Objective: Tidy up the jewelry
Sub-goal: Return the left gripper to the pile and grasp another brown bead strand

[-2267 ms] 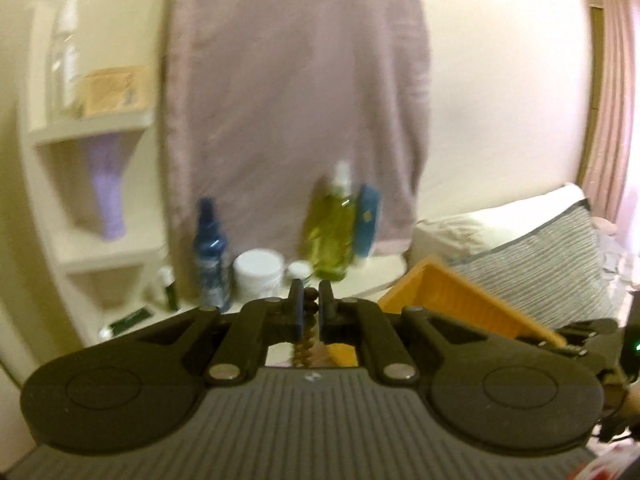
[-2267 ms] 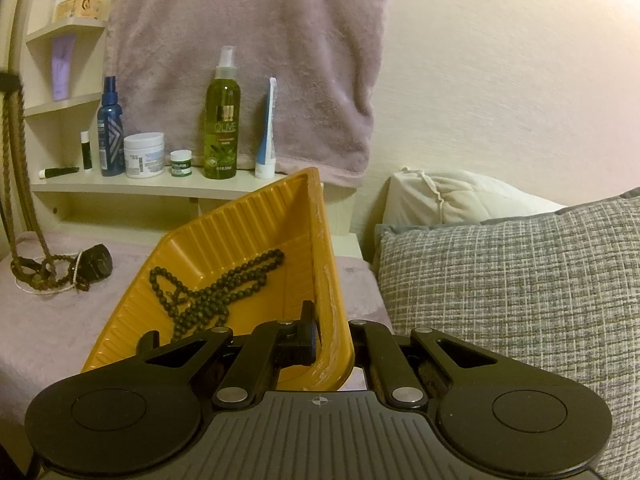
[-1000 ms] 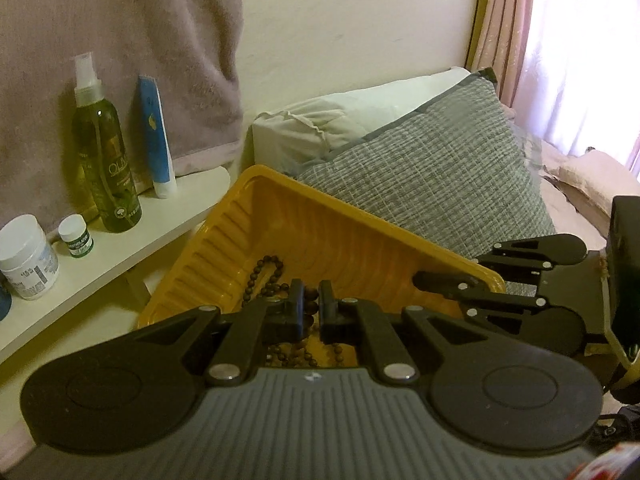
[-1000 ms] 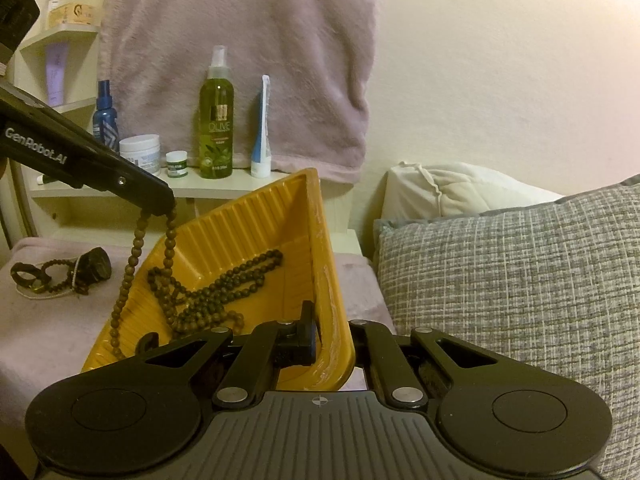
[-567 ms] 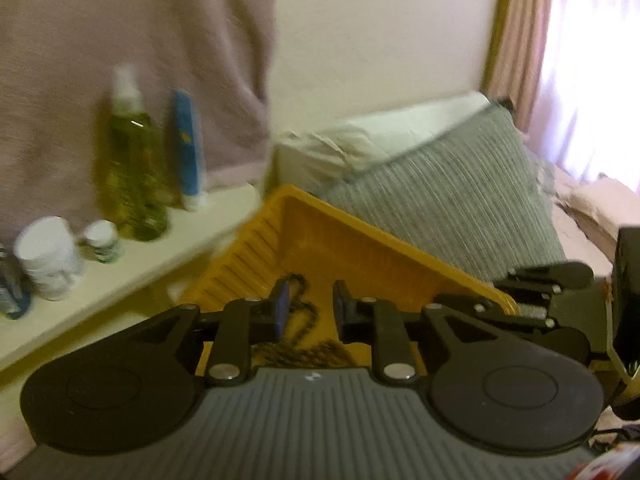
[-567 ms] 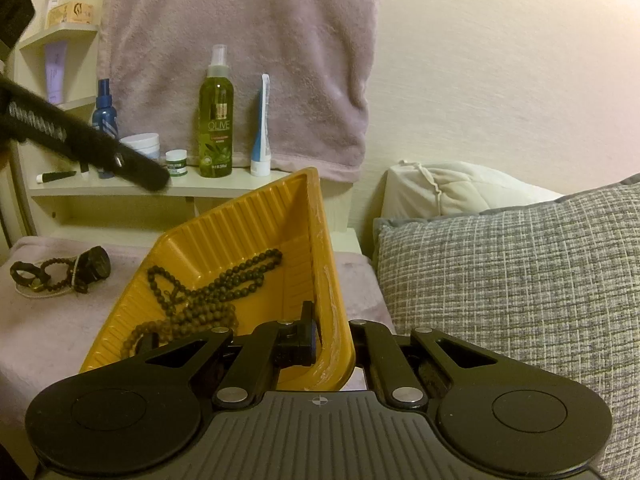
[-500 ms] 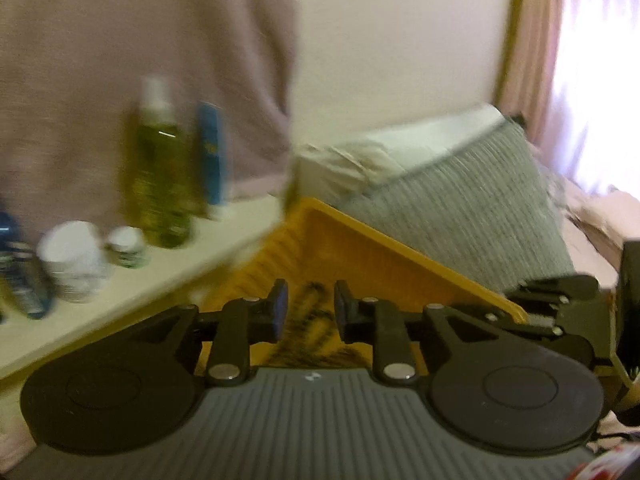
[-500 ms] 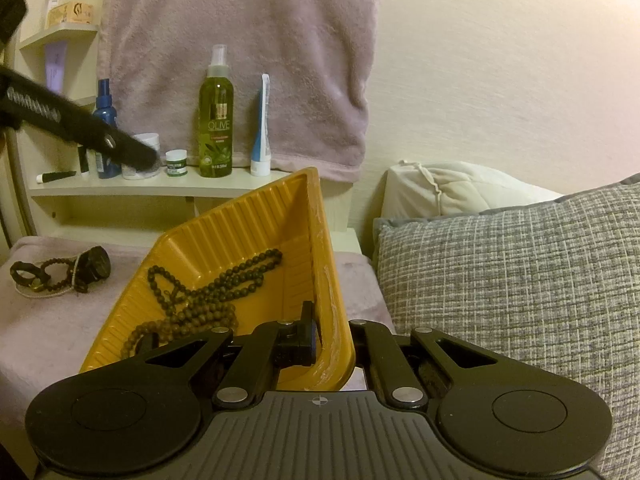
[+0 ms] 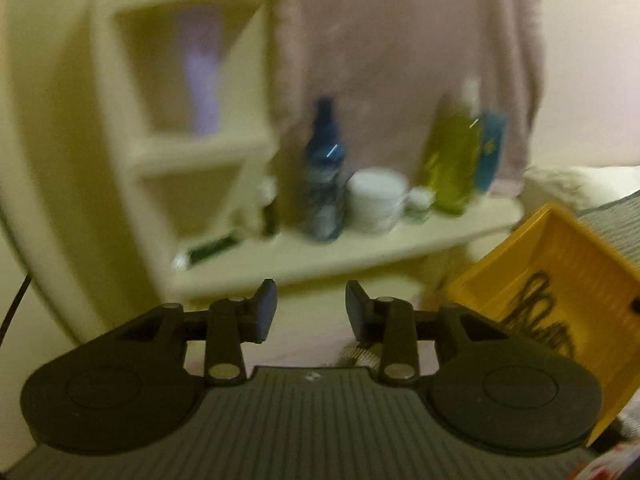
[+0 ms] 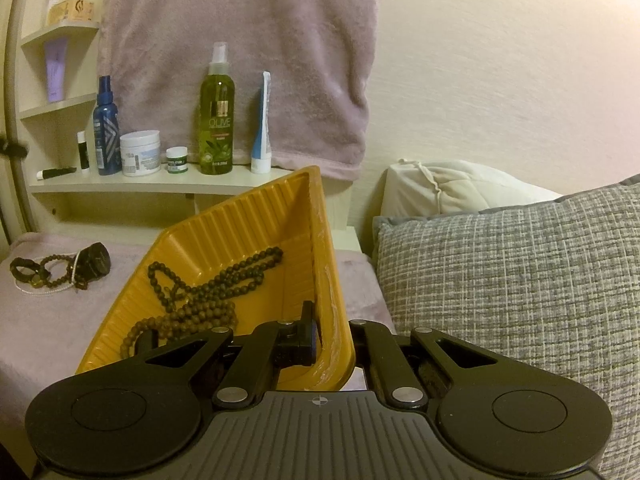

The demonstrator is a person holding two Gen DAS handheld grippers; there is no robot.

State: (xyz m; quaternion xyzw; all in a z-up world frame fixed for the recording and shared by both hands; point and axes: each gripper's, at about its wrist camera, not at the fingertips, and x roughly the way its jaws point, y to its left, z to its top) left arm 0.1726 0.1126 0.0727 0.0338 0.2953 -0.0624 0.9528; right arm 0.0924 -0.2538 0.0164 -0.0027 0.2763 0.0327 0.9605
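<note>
Your left gripper [image 9: 310, 310] has just let the brown bead strand [image 10: 184, 318] go: its fingers have been spreading and stand apart with nothing between them, swung off toward the shelf [image 9: 340, 258]. That strand now lies in the yellow tray [image 10: 248, 216] beside the darker beads [image 10: 224, 276]. Your right gripper [image 10: 334, 342] holds the tray tilted, fingers pinching its near rim. Next up, I'd say, is the small heap of bracelets [image 10: 52, 272] waiting at the bed's far-left edge.
</note>
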